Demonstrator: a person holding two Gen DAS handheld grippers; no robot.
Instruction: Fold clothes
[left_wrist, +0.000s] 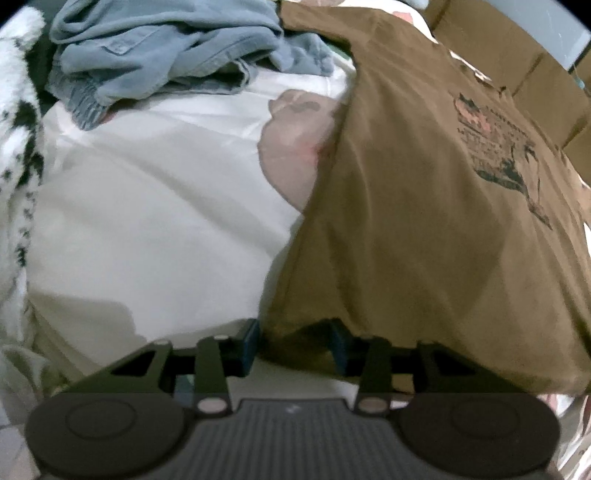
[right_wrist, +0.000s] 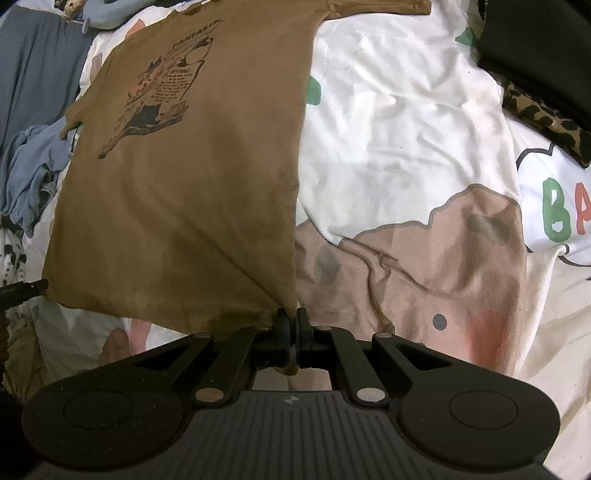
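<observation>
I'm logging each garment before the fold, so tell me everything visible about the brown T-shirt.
The brown T-shirt looks like soft cotton and lies spread flat, print side up, on the cartoon-printed bedsheet. A dark graphic with text sits on its chest. The right tool is shut on one hem corner; the left tool, partly open, straddles the other corner. Its far edge touches the blue-grey clothes.

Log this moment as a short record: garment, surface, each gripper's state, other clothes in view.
garment: brown T-shirt, printed side up, spread flat
surface: white cartoon-print bedsheet
right gripper: shut on the shirt's bottom hem corner
left gripper: jaws apart, the other hem corner between them, not yet pinched
other clothes: grey-blue crumpled garment; leopard-print piece
</observation>
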